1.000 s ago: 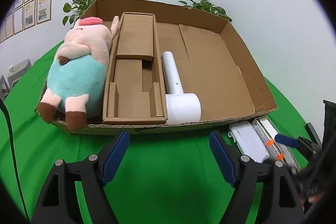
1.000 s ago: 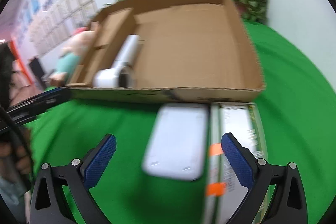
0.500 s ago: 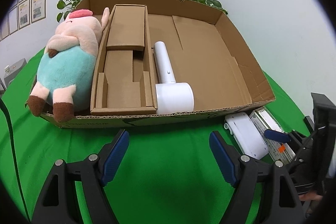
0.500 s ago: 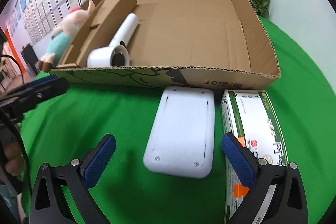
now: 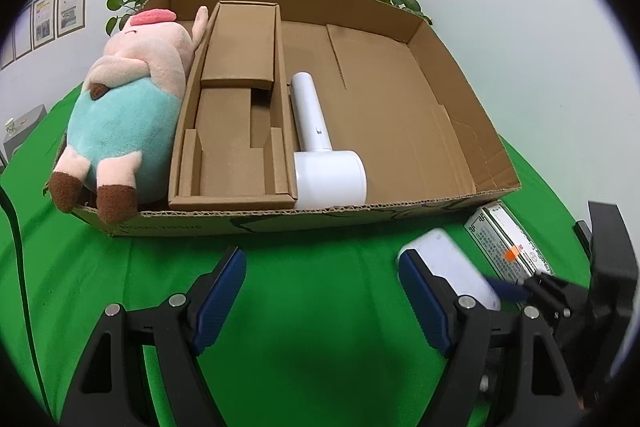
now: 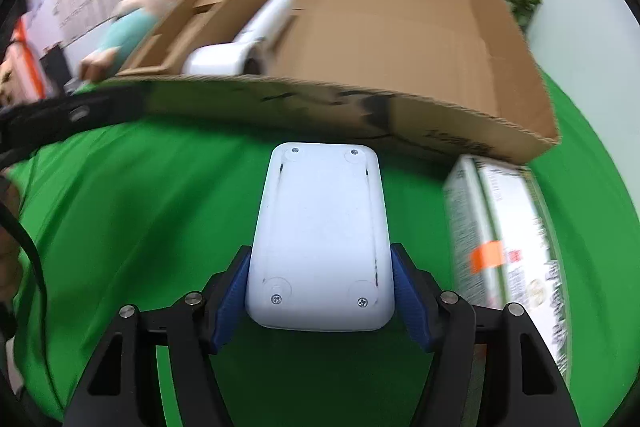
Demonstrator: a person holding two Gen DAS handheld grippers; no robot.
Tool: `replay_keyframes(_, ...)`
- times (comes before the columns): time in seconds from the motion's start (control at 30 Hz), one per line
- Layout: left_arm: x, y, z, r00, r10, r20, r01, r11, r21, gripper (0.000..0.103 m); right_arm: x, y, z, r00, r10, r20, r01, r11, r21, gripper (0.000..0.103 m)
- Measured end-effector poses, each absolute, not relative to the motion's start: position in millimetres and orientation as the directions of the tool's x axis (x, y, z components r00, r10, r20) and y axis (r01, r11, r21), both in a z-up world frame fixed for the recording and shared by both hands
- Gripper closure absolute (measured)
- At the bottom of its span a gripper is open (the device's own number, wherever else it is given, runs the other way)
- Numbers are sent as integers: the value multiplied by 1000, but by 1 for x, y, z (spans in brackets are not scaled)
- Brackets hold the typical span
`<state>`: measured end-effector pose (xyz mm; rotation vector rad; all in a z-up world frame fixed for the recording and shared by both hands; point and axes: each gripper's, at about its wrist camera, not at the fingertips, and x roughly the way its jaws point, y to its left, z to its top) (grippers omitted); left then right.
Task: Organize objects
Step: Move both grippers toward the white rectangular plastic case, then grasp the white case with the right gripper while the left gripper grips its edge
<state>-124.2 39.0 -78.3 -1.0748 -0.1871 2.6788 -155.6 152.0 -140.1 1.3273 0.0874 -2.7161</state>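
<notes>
1. While gripping the white flat device (image 6: pixel 320 235) by its near end, right gripper (image 6: pixel 320 291) shows blue pads pressed against both long sides, jaws having just been closing with the device between them.
2. Lies with long axis straight ahead along the fingers, far end toward the near wall of the cardboard box (image 6: pixel 440 131), underside with screws and round feet facing up.
3. Appears tilted off the green cloth (image 6: pixel 140 207) at its far end in the left wrist view (image 5: pixel 452 263), though blur leaves that unsure.
4. Left gripper (image 5: pixel 320 291): jaws spread wide, nothing between them, hovering over bare cloth short of the box's near wall, well left of the device.
5. Judged from this: clearly the right hand's job, being already on it; coming move probably forward and up over the near wall into the bare right-hand part of the box floor, beside the white hair dryer (image 5: pixel 320 163).
6. Already inside: plush pig (image 5: pixel 128 115) at far left, cardboard insert (image 5: pixel 236 115) between pig and dryer.
7. Still outside: green-and-white carton (image 6: pixel 504 239) just right of the device, parallel to it, against the box's near wall.
</notes>
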Motion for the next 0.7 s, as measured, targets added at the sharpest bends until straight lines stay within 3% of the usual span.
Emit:
replay_keyframes(0.2, -123, 39, -85, -657, 353, -667, -209, -934, -288, 24, -133, 126, -135, -558, -227, -798, 233, -966, 112, 37)
replay_keyframes(0.27, -123, 39, -88, -659, 341, -670, -164, -935, -315, 24, -125, 121, -129, -566, -274, -778, 250, -956, 156, 29)
replay_keyframes(0.33, -122, 38, -91, -634, 383, -672, -170, -917, -361, 24, -122, 116, -123, -584, -303, -754, 275, -947, 167, 8)
replay_keyframes(0.4, -120, 39, -94, -608, 425, -671, -183, -897, -402, 24, -117, 113, -119, -610, -286, -739, 281, -950, 135, 1)
replay_keyframes(0.7, -115, 49, -104, -557, 483, -676, -210, -869, -448, 24, -121, 119, -133, -595, -237, -768, 243, -964, 109, 4)
